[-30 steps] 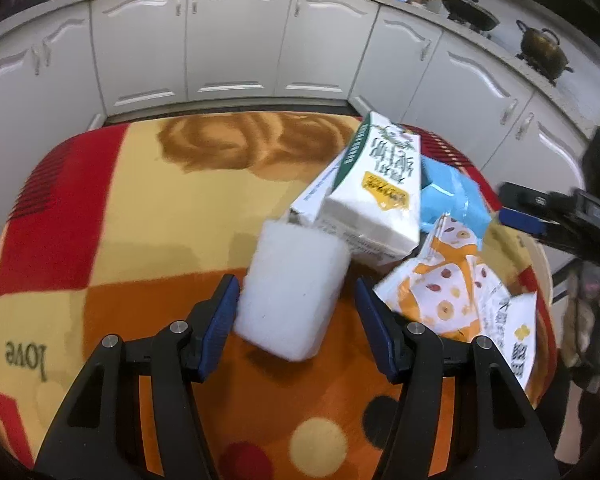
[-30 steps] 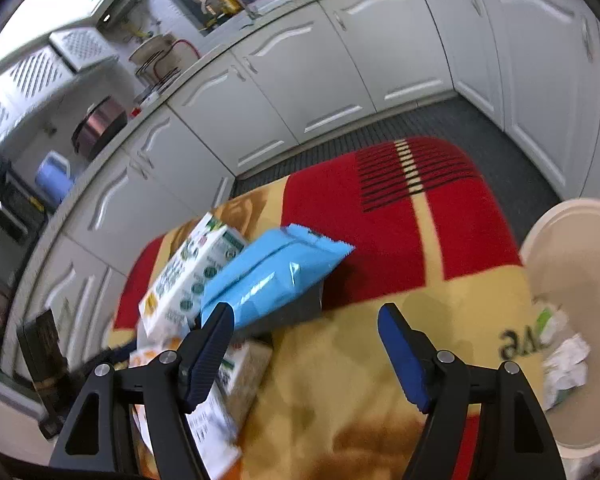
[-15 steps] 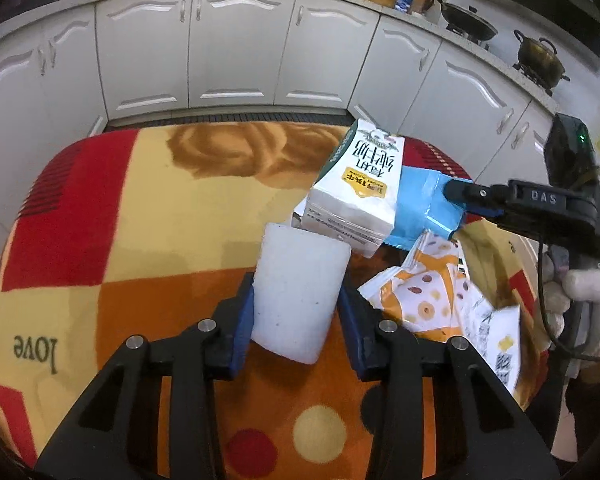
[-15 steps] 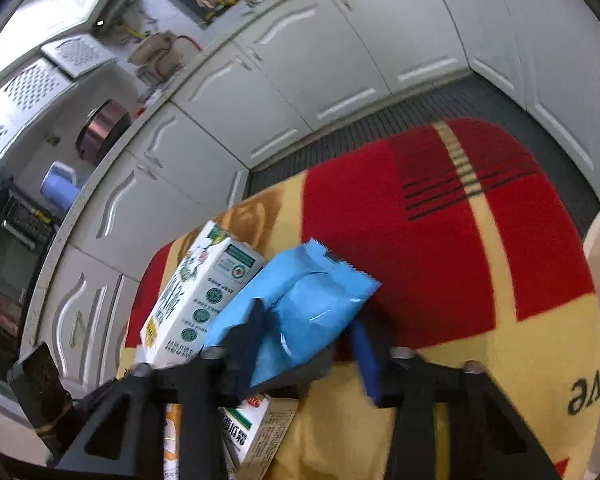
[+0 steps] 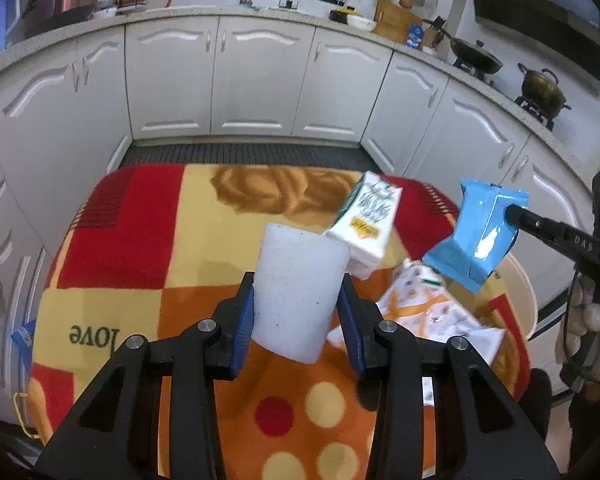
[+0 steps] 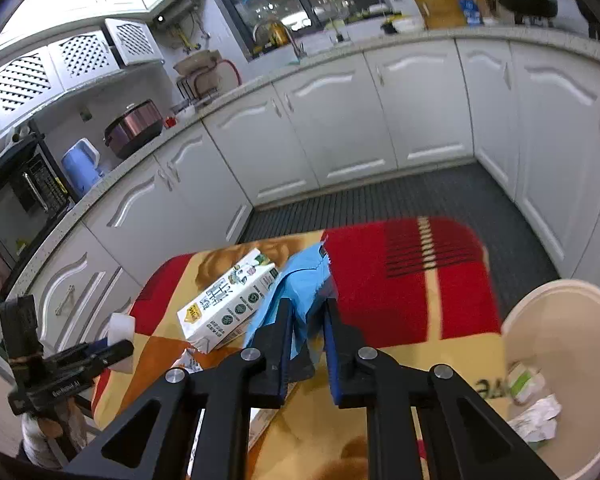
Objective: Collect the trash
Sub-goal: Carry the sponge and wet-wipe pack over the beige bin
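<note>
The left tool point(image 5: 296, 312) gripped a white foam block point(image 5: 300, 292) at frame centre; the right tool point(image 6: 306, 344) pinched a blue wrapper point(image 6: 300, 292).

Bin point(image 6: 560, 320) cut off by right edge; its contents blurred. Orange wrappers point(image 5: 432, 312) blurred, print unreadable.

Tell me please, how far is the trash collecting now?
Done: some crumpled scraps already lie in the beige bin. In hand: the left gripper clamps a white foam block; the right gripper pinches a blue wrapper. Left: the milk carton and the orange snack bags on the tablecloth.
</note>
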Available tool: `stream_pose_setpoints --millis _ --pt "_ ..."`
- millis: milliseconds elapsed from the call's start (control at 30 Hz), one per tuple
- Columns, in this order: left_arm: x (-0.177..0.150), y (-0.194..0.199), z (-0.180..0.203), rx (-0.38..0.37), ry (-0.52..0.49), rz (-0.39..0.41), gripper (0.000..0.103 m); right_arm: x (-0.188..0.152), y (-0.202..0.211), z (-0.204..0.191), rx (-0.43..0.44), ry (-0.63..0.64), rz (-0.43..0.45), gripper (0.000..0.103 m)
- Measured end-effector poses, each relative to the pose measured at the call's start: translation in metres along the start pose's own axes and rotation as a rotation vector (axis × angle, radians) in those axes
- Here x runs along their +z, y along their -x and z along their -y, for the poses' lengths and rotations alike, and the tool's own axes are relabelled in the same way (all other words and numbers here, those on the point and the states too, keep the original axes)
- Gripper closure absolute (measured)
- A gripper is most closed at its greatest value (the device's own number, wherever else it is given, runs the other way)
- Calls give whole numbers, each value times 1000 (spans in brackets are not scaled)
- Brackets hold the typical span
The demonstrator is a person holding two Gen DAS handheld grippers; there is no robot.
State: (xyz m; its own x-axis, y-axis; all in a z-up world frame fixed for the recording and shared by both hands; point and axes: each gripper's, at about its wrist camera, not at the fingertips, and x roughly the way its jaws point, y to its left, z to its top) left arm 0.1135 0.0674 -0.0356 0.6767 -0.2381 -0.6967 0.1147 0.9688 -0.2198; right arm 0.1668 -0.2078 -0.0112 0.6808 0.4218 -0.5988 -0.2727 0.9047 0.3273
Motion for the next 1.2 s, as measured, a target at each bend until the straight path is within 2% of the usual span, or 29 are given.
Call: stream_pose_setpoints --millis 333,700,1200 --pt "2 17 54 -84 -73 26 66 -7 44 0 -48 53 55 90" --pt "-3 11 112 -152 -149 5 66 -22 71 16 -61 45 71 92" --pt "-1 -10 175 -218 -193 -38 66 -29 97 55 -110 4 89 92"
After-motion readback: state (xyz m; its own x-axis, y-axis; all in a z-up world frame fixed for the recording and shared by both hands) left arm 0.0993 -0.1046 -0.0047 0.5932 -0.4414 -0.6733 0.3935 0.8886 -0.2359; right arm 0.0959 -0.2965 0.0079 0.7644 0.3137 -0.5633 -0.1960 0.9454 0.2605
